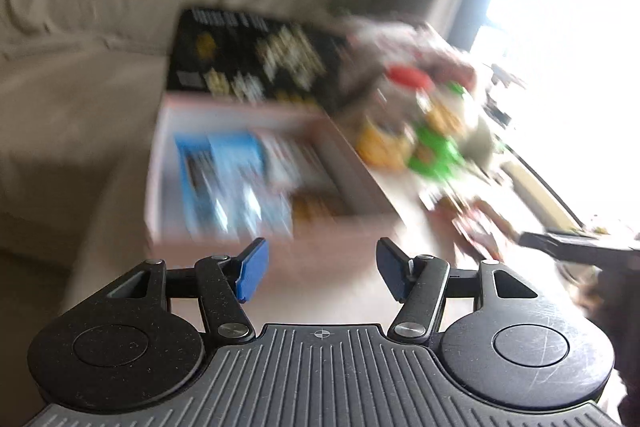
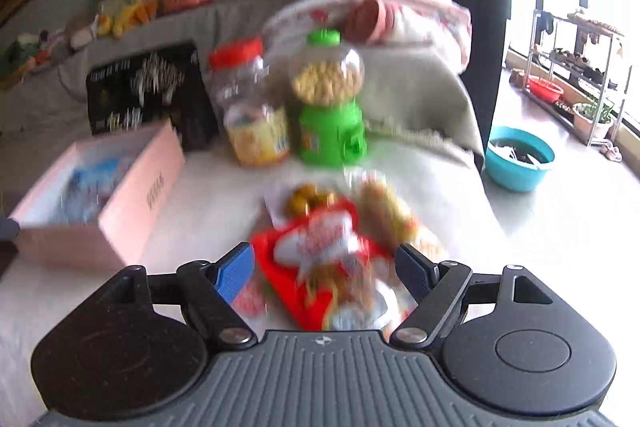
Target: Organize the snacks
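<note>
Two grippers: both in view, each with its jaws apart and nothing held.
Left gripper (image 1: 322,273): jaws stand apart, empty; it faces the near wall of the pink box, which is close ahead. The view is badly blurred.
Right gripper (image 2: 326,273): jaws spread wide; the red bag lies in the gap between them, but the pads do not press on it. Its dark tip (image 1: 576,247) also shows at the right edge of the left wrist view.
Pink box (image 2: 132,195): open, on the left of the pale surface; blue packets (image 1: 224,179) lie inside, with something yellowish beside them, too blurred to name.
Red bag (image 2: 320,259): nearest snack, in the middle of the surface, right of the box.
Clear packs (image 2: 312,199): just beyond the red bag, with yellow and tan pieces inside, touching or overlapping it.
Red-lidded jar (image 2: 252,107): upright, farther back, yellow label.
Green dispenser (image 2: 330,99): upright just right of the jar, clear globe full of pale yellow pieces.
Black box (image 2: 148,91): stands behind the pink box, far left.
Teal bowl (image 2: 520,159): on the floor to the right, well apart from the snacks.
</note>
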The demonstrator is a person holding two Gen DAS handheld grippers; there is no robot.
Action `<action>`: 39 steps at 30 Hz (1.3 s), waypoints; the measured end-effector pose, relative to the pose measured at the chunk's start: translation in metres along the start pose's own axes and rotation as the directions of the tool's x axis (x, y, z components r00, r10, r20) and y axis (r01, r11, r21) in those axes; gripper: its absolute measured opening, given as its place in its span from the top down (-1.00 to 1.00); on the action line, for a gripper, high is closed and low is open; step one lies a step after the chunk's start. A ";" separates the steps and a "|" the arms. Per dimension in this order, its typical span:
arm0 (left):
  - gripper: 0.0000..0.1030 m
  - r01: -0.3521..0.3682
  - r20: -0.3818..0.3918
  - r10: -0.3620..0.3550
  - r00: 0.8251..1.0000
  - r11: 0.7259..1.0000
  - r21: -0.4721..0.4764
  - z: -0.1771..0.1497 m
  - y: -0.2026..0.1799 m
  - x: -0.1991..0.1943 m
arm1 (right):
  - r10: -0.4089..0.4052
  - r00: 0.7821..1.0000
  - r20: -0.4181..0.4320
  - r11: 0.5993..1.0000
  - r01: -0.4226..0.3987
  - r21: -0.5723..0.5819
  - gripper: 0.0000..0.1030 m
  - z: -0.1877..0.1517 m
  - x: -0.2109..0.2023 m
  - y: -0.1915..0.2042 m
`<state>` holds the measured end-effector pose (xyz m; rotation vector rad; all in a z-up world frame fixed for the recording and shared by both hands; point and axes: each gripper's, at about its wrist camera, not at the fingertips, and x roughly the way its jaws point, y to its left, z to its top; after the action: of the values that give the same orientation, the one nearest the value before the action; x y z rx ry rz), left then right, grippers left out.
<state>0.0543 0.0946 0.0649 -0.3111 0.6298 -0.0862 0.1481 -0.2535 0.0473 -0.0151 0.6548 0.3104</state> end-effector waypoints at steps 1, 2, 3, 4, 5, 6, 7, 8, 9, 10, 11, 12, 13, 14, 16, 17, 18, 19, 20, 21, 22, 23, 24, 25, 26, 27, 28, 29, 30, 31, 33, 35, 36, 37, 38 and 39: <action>-0.27 0.022 -0.025 -0.022 0.999 1.000 -0.011 -0.011 -0.005 -0.002 | 0.017 1.000 -0.010 1.000 -0.017 -0.010 -0.52 -0.005 0.001 0.004; -0.26 0.039 -0.048 -0.040 0.998 0.999 -0.022 -0.022 -0.008 -0.002 | 0.031 0.999 -0.018 0.999 -0.032 -0.015 -0.52 -0.009 0.002 0.009; -0.26 0.045 -0.067 -0.047 0.997 0.999 -0.027 -0.031 -0.011 -0.001 | 0.048 0.998 -0.028 0.999 -0.049 -0.014 -0.52 -0.011 0.004 0.015; -0.26 0.042 -0.082 -0.044 0.996 0.999 -0.026 -0.041 -0.014 0.000 | 0.065 0.997 -0.041 0.998 -0.065 -0.006 -0.52 -0.012 0.008 0.021; -0.26 0.030 -0.097 -0.032 0.995 0.999 -0.021 -0.049 -0.016 0.001 | 0.073 0.996 -0.055 0.997 -0.073 0.004 -0.49 -0.013 0.013 0.026; -0.26 0.016 -0.111 -0.018 0.994 1.000 -0.013 -0.056 -0.018 0.002 | 0.073 0.995 -0.061 0.997 -0.072 0.014 -0.47 -0.012 0.017 0.031; -0.26 0.003 -0.123 -0.003 0.992 1.000 -0.006 -0.062 -0.018 0.003 | 0.059 0.997 -0.051 0.998 -0.058 0.014 -0.38 -0.010 0.018 0.036; -0.26 -0.009 -0.134 0.009 0.991 1.000 -0.003 -0.067 -0.019 0.003 | 0.024 1.000 -0.018 1.000 -0.024 0.006 -0.35 -0.008 0.019 0.040; -0.21 -0.018 -0.141 0.017 0.990 1.000 -0.004 -0.071 -0.018 0.003 | -0.013 1.000 0.022 1.000 0.013 -0.006 -0.35 -0.003 0.017 0.041; -0.18 -0.021 -0.134 0.020 0.991 1.000 -0.004 -0.073 -0.016 0.001 | -0.035 0.998 0.055 0.999 0.036 -0.021 -0.35 0.002 0.018 0.042; -0.16 -0.024 -0.130 0.023 0.991 1.000 -0.007 -0.074 -0.015 -0.001 | -0.048 0.996 0.080 0.998 0.051 -0.042 -0.38 0.007 0.020 0.040; -0.16 -0.021 -0.127 0.019 0.992 1.000 -0.013 -0.074 -0.013 -0.003 | -0.056 0.995 0.087 0.996 0.062 -0.069 -0.43 0.014 0.027 0.037; -0.16 -0.019 -0.123 0.016 0.992 1.000 -0.019 -0.074 -0.012 -0.004 | -0.057 0.996 0.066 0.994 0.063 -0.087 -0.56 0.021 0.036 0.030; -0.16 -0.016 -0.122 0.013 0.992 1.000 -0.025 -0.074 -0.011 -0.004 | -0.055 0.998 0.024 0.994 0.057 -0.088 -0.58 0.026 0.047 0.022; -0.16 -0.011 -0.123 0.008 0.992 1.000 -0.029 -0.076 -0.010 -0.003 | -0.018 0.997 -0.075 0.999 0.014 -0.046 -0.58 0.030 0.067 0.002; -0.16 -0.010 -0.120 0.007 0.993 1.000 -0.028 -0.077 -0.010 -0.004 | 0.007 0.995 -0.102 1.000 -0.009 -0.023 -0.60 0.028 0.073 -0.006; -0.16 -0.008 -0.119 0.004 0.993 1.000 -0.028 -0.077 -0.010 -0.003 | -0.003 0.996 -0.090 1.000 0.002 -0.009 -0.60 0.023 0.072 -0.011; -0.16 -0.004 -0.119 0.001 0.993 1.000 -0.029 -0.076 -0.010 -0.002 | -0.005 0.997 -0.081 1.000 0.005 0.000 -0.60 0.019 0.070 -0.014; -0.16 -0.001 -0.118 -0.003 0.993 1.000 -0.031 -0.075 -0.010 -0.002 | 0.003 0.997 -0.080 1.000 -0.003 -0.002 -0.60 0.016 0.066 -0.014; -0.16 0.001 -0.119 -0.005 0.993 1.000 -0.031 -0.074 -0.011 -0.001 | 0.007 0.997 -0.080 1.000 -0.008 -0.011 -0.60 0.013 0.062 -0.012; -0.16 0.003 -0.119 -0.007 0.993 1.000 -0.031 -0.074 -0.011 0.000 | 0.006 0.997 -0.081 1.000 -0.008 -0.021 -0.48 0.009 0.057 -0.008; -0.16 0.004 -0.119 -0.008 0.993 1.000 -0.030 -0.074 -0.011 0.001 | 0.013 0.997 -0.080 0.999 -0.016 -0.033 -0.33 0.006 0.052 -0.004; -0.16 0.006 -0.120 -0.009 0.993 1.000 -0.029 -0.074 -0.012 0.001 | 0.027 0.996 -0.082 0.999 -0.030 -0.041 -0.25 0.002 0.046 0.001; -0.16 0.007 -0.120 -0.011 0.993 1.000 -0.028 -0.074 -0.013 0.001 | 0.049 0.995 -0.091 0.998 -0.052 -0.037 -0.10 0.000 0.040 0.005; -0.16 0.011 -0.121 -0.015 0.993 1.000 -0.028 -0.074 -0.013 0.001 | 0.076 0.992 -0.097 0.997 -0.079 -0.025 -0.06 -0.002 0.035 0.008; -0.16 0.016 -0.122 -0.019 0.992 0.999 -0.029 -0.074 -0.014 0.001 | 0.110 0.988 -0.105 0.994 -0.111 -0.012 -0.05 -0.004 0.030 0.013; -0.16 0.019 -0.123 -0.023 0.992 0.999 -0.030 -0.074 -0.015 0.001 | 0.149 0.982 -0.114 0.989 -0.150 -0.002 -0.02 -0.006 0.026 0.019; -0.16 0.023 -0.124 -0.027 0.992 0.999 -0.031 -0.074 -0.016 0.001 | 0.188 0.975 -0.121 0.982 -0.189 0.000 0.01 -0.009 0.022 0.026; -0.16 0.028 -0.126 -0.032 0.992 0.999 -0.030 -0.074 -0.016 0.001 | 0.227 0.965 -0.131 0.973 -0.230 -0.003 0.02 -0.012 0.019 0.034; -0.16 0.034 -0.128 -0.037 0.991 0.999 -0.029 -0.074 -0.017 0.001 | 0.269 0.952 -0.144 0.962 -0.273 -0.005 0.04 -0.015 0.018 0.042; -0.16 0.041 -0.132 -0.044 0.990 0.999 -0.025 -0.075 -0.019 0.001 | 0.322 0.932 -0.167 0.944 -0.329 -0.017 0.04 -0.020 0.016 0.058; -0.16 0.042 -0.134 -0.044 0.990 0.999 -0.017 -0.075 -0.021 0.001 | 0.334 0.929 -0.162 0.938 -0.345 -0.045 0.04 -0.021 0.012 0.070; -0.16 0.042 -0.134 -0.044 0.990 0.999 -0.012 -0.075 -0.022 0.001 | 0.325 0.934 -0.148 0.940 -0.336 -0.062 0.04 -0.020 0.009 0.073; -0.16 0.041 -0.133 -0.041 0.990 0.999 -0.004 -0.074 -0.024 0.001 | 0.310 0.943 -0.126 0.944 -0.320 -0.074 0.04 -0.019 0.005 0.074; -0.16 0.043 -0.131 -0.041 0.991 0.999 0.011 -0.073 -0.027 0.002 | 0.290 0.951 -0.102 0.951 -0.299 -0.080 0.00 -0.017 0.001 0.072; -0.16 0.051 -0.126 -0.047 0.991 0.998 0.033 -0.071 -0.032 0.003 | 0.269 0.960 -0.080 0.958 -0.275 -0.082 -0.04 -0.015 -0.004 0.069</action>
<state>0.0151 0.0457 0.0194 -0.2876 0.7445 -0.1649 0.1166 -0.1907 0.0432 -0.0238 0.7104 0.6083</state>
